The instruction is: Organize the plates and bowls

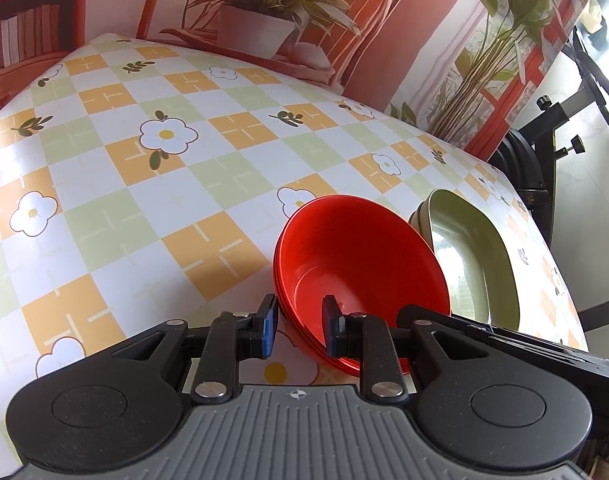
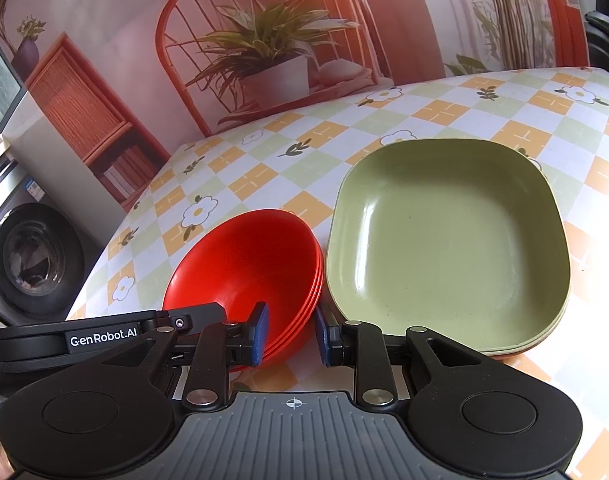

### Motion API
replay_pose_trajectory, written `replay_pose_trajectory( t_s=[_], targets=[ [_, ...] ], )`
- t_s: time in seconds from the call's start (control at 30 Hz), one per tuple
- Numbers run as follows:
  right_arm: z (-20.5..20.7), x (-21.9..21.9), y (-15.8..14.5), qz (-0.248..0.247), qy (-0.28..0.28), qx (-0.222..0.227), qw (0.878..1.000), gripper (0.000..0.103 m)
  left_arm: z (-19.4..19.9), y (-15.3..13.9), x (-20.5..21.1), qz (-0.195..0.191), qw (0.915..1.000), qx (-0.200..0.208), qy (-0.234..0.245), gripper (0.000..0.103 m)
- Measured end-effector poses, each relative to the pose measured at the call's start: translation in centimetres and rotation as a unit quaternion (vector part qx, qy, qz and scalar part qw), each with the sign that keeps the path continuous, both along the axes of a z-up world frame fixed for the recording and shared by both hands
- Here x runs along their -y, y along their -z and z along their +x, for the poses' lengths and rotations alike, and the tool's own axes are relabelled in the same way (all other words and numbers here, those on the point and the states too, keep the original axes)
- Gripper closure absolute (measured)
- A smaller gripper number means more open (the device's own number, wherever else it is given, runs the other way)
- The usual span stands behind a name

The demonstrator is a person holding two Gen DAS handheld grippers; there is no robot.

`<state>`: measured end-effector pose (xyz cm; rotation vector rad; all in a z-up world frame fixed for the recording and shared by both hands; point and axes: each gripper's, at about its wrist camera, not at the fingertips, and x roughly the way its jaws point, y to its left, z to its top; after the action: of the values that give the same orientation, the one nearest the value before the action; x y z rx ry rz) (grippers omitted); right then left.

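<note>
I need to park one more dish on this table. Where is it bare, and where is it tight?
Bare cloth runs left of the red bowls and beyond them toward the backdrop. It is tight where the bowls sit beside the green plates, with both grippers at their near rims.

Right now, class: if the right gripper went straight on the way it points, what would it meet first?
The right gripper already straddles the near rim of the stacked red bowls; that rim comes first, probably.

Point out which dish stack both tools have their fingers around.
The red bowl stack, round and nested, left of the green square plates. The left tool and right tool each straddle its rim; the plates go untouched.
</note>
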<state>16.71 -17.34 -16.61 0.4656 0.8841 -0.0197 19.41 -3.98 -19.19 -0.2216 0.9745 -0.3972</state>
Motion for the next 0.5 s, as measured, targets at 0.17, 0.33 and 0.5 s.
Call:
replay_pose_trajectory(
  t_s=[0.17, 0.33, 0.5],
  targets=[
    [0.0, -0.1, -0.2, -0.003, -0.007, 0.005, 1.000, 0.080, -0.3, -0.2, -0.2, 0.003, 1.0000, 0.003, -0.003, 0.079],
    [0.0, -0.5, -1.0, -0.007, -0.015, 0.019, 1.000, 0.080, -0.5, -1.3, -0.4, 0.007, 0.9998, 0.018, -0.008, 0.079],
    [-0.3, -0.5, -1.9, -0.007, -0.014, 0.035, 0.999, 0.080, -1.1, -2.8, -0.4, 0.009, 0.9992, 0.038, -0.007, 0.079]
  ],
)
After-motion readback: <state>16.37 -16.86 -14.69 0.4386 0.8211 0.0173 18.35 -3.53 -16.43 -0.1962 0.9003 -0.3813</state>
